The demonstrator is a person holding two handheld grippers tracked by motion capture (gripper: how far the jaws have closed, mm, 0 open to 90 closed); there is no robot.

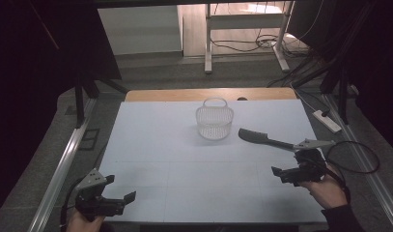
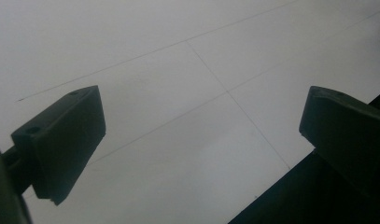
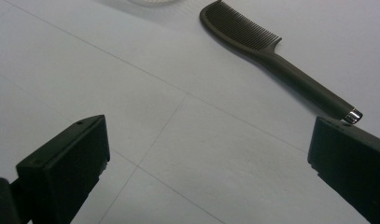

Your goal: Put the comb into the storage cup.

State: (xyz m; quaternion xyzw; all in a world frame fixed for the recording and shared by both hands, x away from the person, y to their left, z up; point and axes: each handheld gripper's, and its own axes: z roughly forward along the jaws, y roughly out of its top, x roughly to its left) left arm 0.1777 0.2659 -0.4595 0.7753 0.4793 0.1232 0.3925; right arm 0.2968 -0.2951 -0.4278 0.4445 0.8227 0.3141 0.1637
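Observation:
A dark comb (image 1: 261, 138) lies flat on the pale mat (image 1: 160, 145), right of centre, its teeth end toward a white mesh basket (image 1: 214, 123) that stands upright with its handle raised. My right gripper (image 1: 279, 175) hovers open just in front of the comb's handle end. In the right gripper view the comb (image 3: 271, 56) runs diagonally ahead of the wide-spread jaws (image 3: 206, 163), and the basket's rim (image 3: 152, 2) peeks in at the top edge. My left gripper (image 1: 126, 202) is open near the mat's front left corner. Its jaws (image 2: 201, 135) frame bare mat.
The mat covers a wooden table whose far edge (image 1: 208, 94) shows. Metal rails (image 1: 59, 169) run along both sides. A white power strip (image 1: 327, 121) and cables lie on the floor at right, and a desk frame (image 1: 208, 43) stands behind.

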